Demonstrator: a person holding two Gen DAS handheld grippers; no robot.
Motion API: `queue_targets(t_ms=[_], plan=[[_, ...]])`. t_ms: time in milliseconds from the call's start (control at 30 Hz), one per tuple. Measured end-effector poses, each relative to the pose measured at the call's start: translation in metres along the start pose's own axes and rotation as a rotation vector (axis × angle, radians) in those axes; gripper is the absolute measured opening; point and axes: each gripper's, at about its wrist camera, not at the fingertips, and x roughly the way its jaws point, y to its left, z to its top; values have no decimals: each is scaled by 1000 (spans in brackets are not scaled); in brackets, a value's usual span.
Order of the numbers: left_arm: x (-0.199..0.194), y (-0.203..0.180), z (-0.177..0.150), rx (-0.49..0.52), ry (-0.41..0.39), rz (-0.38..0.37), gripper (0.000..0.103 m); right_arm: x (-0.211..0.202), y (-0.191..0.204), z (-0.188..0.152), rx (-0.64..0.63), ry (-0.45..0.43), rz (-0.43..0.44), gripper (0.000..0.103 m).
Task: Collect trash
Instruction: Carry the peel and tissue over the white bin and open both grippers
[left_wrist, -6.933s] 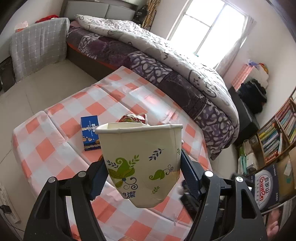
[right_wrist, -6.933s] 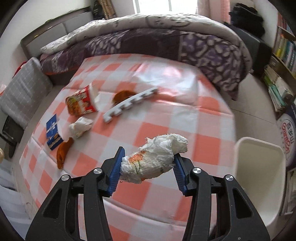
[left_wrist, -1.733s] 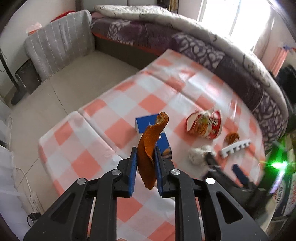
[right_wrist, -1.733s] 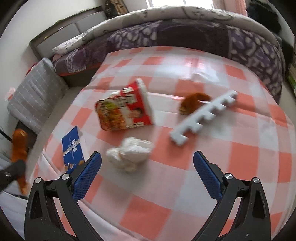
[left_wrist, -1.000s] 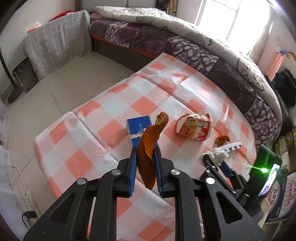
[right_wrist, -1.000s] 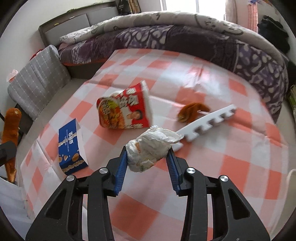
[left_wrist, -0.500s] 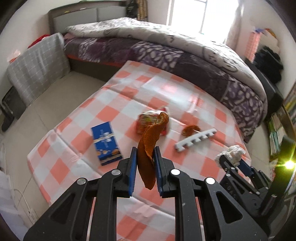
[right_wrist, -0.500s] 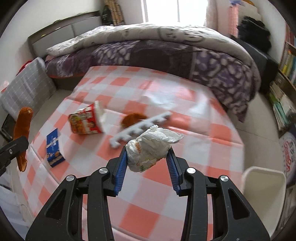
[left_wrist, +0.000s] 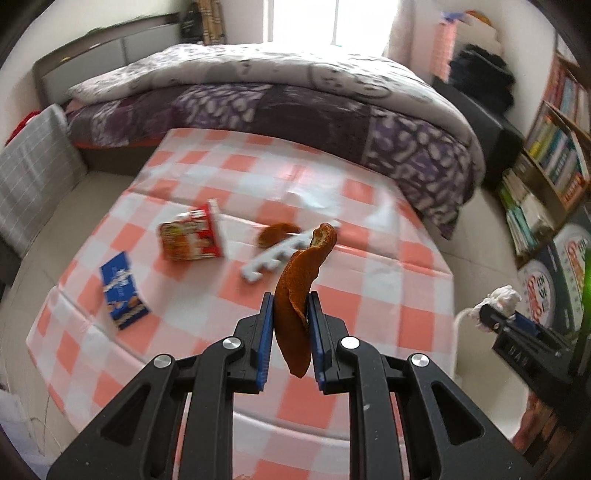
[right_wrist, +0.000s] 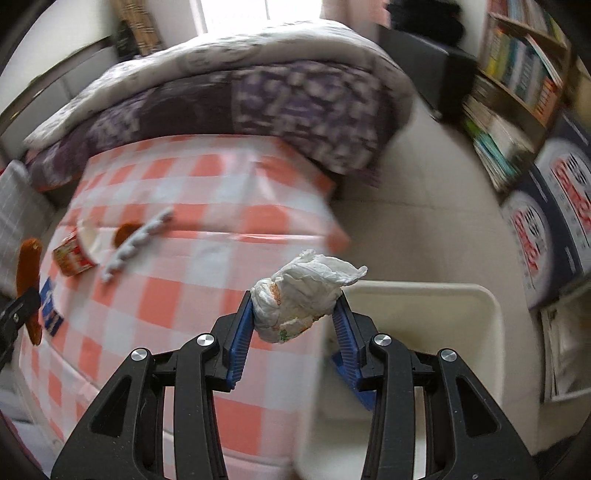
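Note:
My left gripper (left_wrist: 291, 314) is shut on a curled strip of orange peel (left_wrist: 301, 284), held upright above the checked table (left_wrist: 388, 291). My right gripper (right_wrist: 295, 314) is shut on a crumpled white tissue wad (right_wrist: 303, 295), hanging over the near table corner, right beside the white bin (right_wrist: 443, 302). On the table lie a red noodle box (left_wrist: 192, 240), a blue carton (left_wrist: 123, 291), a white comb-shaped foam strip (left_wrist: 280, 254) and another orange peel (left_wrist: 275, 232). The right gripper with its tissue (left_wrist: 498, 301) shows at the left wrist view's right edge.
A bed with a purple patterned quilt (left_wrist: 295, 110) runs behind the table. Bookshelves (right_wrist: 517, 85) and large printed boxes (right_wrist: 546, 221) stand along the right wall. A grey checked cushion (left_wrist: 33, 170) leans at the left. Tiled floor (right_wrist: 424, 203) lies between table and shelves.
Both grippers have swung to the right across the table with their loads still held. The white bin has come into the right wrist view just under the tissue.

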Motion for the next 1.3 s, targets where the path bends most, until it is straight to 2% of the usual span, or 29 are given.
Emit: queue_targets(t_ms=[300,367,433,533,767,1033,1067,1133,1167,1300], plan=[[12,-68,-12,96,33,-110,18,-4,-76,-2,97,60,-95,44],[14,-84,-15,114,49,-154,18,-6,-87,-2,113,58,-122,53],[16,-98,-19,132,65,-192,18,-11,-100,-1,141,42,-143,66],[19,-118,-25,163,86,-245,18,-18,-116,1,176,20,-160,72],[23,-156,-39,225,107,-303,19,-25,-145,6,247,3,-159,76],[27,-181,-49,258,139,-388,20,-27,-162,9,290,-8,-165,78],[28,-182,-49,259,142,-397,24,-26,-163,9,294,-5,-165,78],[27,-185,-50,261,149,-430,52,-26,-165,9,302,-2,-162,79],[26,-186,-50,262,146,-434,55,-25,-166,9,306,-2,-161,79],[23,-184,-48,266,139,-441,58,-26,-166,9,317,-8,-158,81]])
